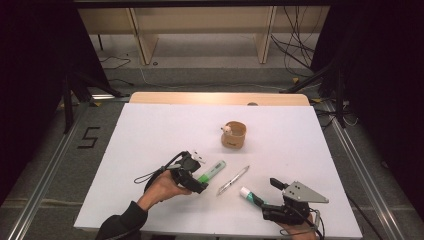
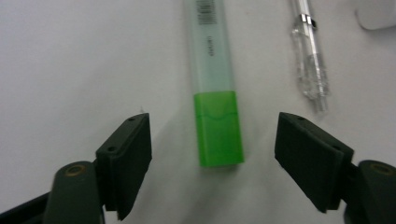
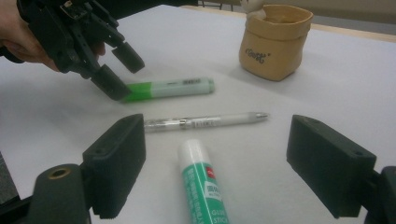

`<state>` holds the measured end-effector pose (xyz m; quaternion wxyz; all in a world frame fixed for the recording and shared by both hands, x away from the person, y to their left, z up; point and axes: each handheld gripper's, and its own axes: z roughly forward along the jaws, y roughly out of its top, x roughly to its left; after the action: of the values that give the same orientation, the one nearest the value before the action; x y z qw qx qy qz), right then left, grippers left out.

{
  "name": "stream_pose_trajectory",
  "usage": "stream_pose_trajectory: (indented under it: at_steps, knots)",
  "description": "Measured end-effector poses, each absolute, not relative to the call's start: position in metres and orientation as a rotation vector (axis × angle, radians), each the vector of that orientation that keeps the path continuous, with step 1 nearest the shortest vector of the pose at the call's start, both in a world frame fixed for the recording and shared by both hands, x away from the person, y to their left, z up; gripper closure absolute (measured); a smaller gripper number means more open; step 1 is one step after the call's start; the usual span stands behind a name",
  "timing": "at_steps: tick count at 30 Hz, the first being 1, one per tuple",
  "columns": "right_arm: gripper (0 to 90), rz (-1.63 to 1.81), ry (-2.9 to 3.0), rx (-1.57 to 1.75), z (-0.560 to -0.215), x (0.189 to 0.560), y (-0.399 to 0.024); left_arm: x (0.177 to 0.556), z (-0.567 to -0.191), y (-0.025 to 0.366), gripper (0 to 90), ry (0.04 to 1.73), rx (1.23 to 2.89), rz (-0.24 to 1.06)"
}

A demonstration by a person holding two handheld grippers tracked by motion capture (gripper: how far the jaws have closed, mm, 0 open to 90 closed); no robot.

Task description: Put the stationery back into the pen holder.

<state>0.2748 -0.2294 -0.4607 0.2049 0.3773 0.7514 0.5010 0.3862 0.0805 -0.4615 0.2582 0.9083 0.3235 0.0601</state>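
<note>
A green-capped highlighter (image 1: 212,171) lies on the white sheet (image 1: 150,130). My left gripper (image 1: 200,177) stands open over its cap end. In the left gripper view the cap lies between the jaws of this gripper (image 2: 215,158), with a gap on each side, and the highlighter's pale barrel (image 2: 212,70) runs away from them. A clear pen (image 1: 233,180) lies just to the right of the highlighter. My right gripper (image 1: 265,192) is open near the front edge, and a green-and-white glue stick (image 3: 203,186) lies between its jaws untouched.
A tan paper pouch (image 1: 234,135) stands upright beyond the pen, with something small and white (image 1: 227,129) at its rim. The right gripper view shows the left gripper (image 3: 116,70), the highlighter (image 3: 168,88), the pen (image 3: 205,122) and the pouch (image 3: 275,42).
</note>
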Motion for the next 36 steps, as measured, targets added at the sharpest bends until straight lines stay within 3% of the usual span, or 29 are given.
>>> stream_pose_trajectory:
  at_steps: [27, 36]
  knots:
    - [20.7, 1.379, 2.125, 1.031, -0.463, 0.277, -0.224, 0.391, -0.469, 0.067, 65.2, 0.833, 2.532, 0.199]
    - [20.8, 1.376, 2.128, 1.031, -0.463, 0.277, -0.224, 0.395, -0.468, 0.071, 66.6, 0.863, 2.511, 0.145]
